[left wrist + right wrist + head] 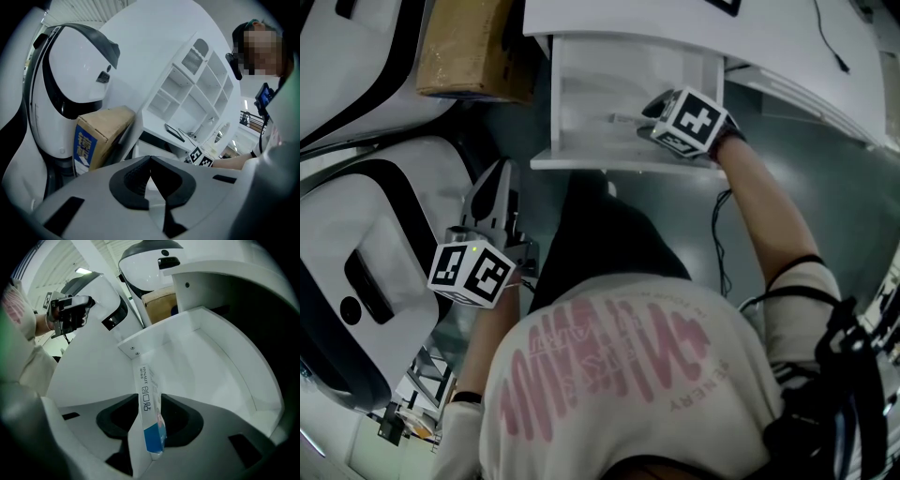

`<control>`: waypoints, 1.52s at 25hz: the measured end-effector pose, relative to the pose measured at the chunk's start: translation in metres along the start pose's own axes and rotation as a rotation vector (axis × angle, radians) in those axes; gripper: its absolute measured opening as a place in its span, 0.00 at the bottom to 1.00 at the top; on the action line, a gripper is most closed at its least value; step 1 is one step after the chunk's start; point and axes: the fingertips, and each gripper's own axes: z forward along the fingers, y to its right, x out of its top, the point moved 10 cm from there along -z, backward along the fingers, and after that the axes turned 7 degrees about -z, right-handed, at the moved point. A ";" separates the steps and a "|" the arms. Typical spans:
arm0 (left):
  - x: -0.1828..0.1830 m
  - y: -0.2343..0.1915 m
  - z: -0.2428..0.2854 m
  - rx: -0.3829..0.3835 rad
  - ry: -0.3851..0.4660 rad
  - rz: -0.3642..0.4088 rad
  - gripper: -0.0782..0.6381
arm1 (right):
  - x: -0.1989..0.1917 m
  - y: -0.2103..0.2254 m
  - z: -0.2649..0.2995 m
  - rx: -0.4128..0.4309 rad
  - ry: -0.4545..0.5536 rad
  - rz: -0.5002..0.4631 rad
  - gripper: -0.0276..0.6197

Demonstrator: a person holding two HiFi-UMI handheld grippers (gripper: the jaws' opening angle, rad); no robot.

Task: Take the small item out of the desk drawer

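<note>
Box (146, 394), slim white-and-blue cardboard, inside open white drawer (220, 362): our right gripper (150, 420) straddles it spread, left gripper (150, 187) pressed together; clamping and lifting remain.

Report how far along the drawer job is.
Done: the drawer is pulled open and the right tongs reach down inside it. In hand: the small box stands between their open jaws, not yet clamped. Still to do: close on it and lift it out. The left tongs hang shut and empty, off to the side.
</note>
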 end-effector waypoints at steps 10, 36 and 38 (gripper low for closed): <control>0.000 0.000 0.000 0.009 0.016 -0.010 0.15 | -0.003 -0.001 0.008 0.000 -0.023 -0.002 0.25; 0.065 0.085 0.020 -0.163 0.087 0.075 0.15 | 0.009 -0.049 -0.122 -0.246 0.219 0.149 0.21; 0.068 0.094 0.017 -0.187 0.096 0.094 0.15 | 0.012 -0.058 -0.137 -0.299 0.271 0.153 0.21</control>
